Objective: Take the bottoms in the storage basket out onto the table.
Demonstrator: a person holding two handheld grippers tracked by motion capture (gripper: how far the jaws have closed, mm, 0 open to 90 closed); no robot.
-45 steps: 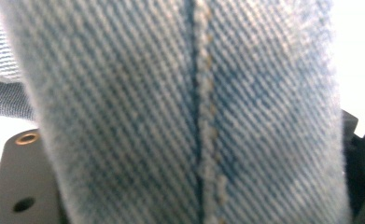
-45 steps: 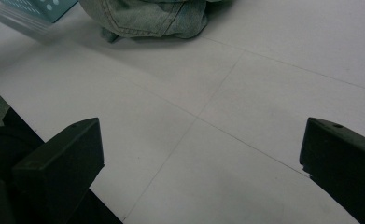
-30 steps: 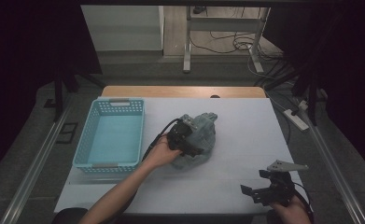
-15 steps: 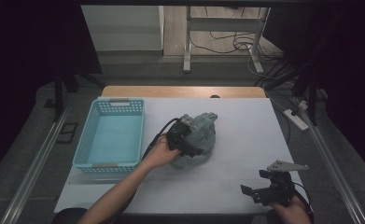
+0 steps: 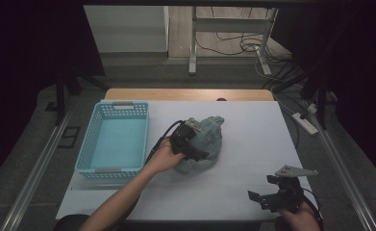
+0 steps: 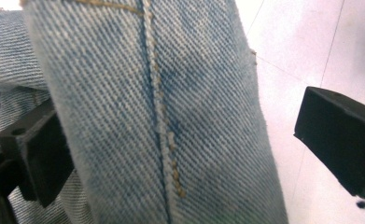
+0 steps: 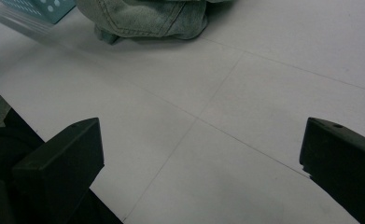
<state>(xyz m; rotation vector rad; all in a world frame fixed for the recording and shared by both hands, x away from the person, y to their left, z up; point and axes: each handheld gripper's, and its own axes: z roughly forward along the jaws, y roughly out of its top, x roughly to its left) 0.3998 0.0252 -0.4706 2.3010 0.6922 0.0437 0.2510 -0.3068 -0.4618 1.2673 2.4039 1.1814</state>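
Your left gripper's [image 5: 194, 142] fingers [image 6: 339, 140] stood released, spread either side of a fold of the denim garment [image 6: 157, 112], with cloth between them but no clamp made. On the right gripper [image 5: 272, 197], at the near right corner of the bench [image 5: 253, 130], the fingers [image 7: 63, 163] were also apart and held nothing. I judge the work barely begun: you had reached the garment, a crumpled heap at mid-bench just right of the blue basket [image 5: 113, 139], but you had not gripped or lifted it, and the basket looked empty. Hard to make out: your left hand [image 5: 164, 156] covered the heap's near left edge, so whether it was trousers or a jacket I could not tell. Only a seam of tan stitching showed up close.
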